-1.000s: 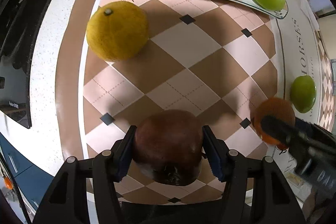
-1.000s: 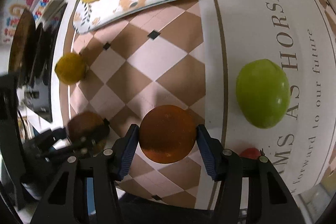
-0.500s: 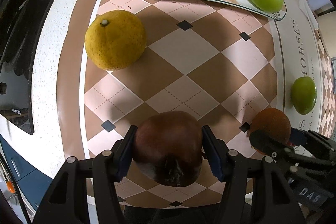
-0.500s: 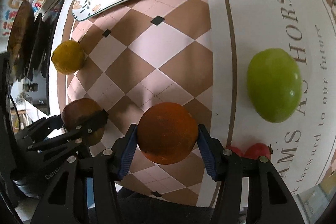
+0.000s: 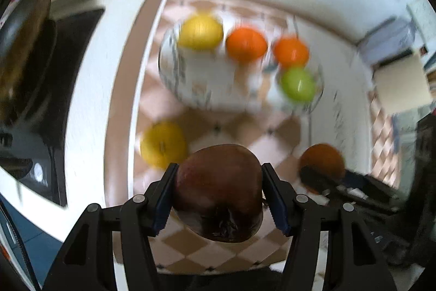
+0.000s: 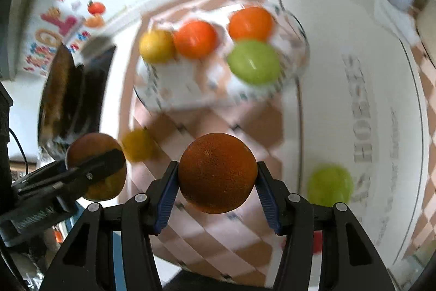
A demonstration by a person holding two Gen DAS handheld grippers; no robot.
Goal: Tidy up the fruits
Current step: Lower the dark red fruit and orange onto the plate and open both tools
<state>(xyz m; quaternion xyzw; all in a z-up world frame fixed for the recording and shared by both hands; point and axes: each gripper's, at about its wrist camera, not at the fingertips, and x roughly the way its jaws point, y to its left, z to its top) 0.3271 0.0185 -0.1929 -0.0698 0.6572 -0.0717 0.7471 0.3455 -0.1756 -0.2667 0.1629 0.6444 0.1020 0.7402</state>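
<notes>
- Right up close, the left gripper (image 5: 219,194) has its blue pads clamped on either flank of a dark reddish-brown fruit (image 5: 218,191), jaws roughly half spread and full. Round, smooth and a bit glossy, so it could slip; a hold across its widest middle, as here, looks the safest place.
- Same story on the other side: the right gripper (image 6: 216,186) pinches a dark orange (image 6: 217,172) at its equator. The pebbled rind should give the pads good bite, and it is probably firm enough to take the squeeze, though a hard clamp might bruise it.
- Both fruits hang clear of the checkered tablecloth (image 5: 278,146) now, where a second ago they sat low against it; both hands have come up and tipped forward.
- Just beyond, a yellow citrus (image 5: 163,145) waits loose on the cloth, and a green fruit (image 6: 329,186) lies off to the right on the lettered part.
- Farther out, the patterned plate (image 5: 174,67), which was cropped at the top edge a second ago, is now whole and mid-frame, carrying a yellow fruit, two orange ones and a green one.
- Everything past the grippers is smeared with motion, so the free room at the plate's near side is my best guess, not a certainty.
</notes>
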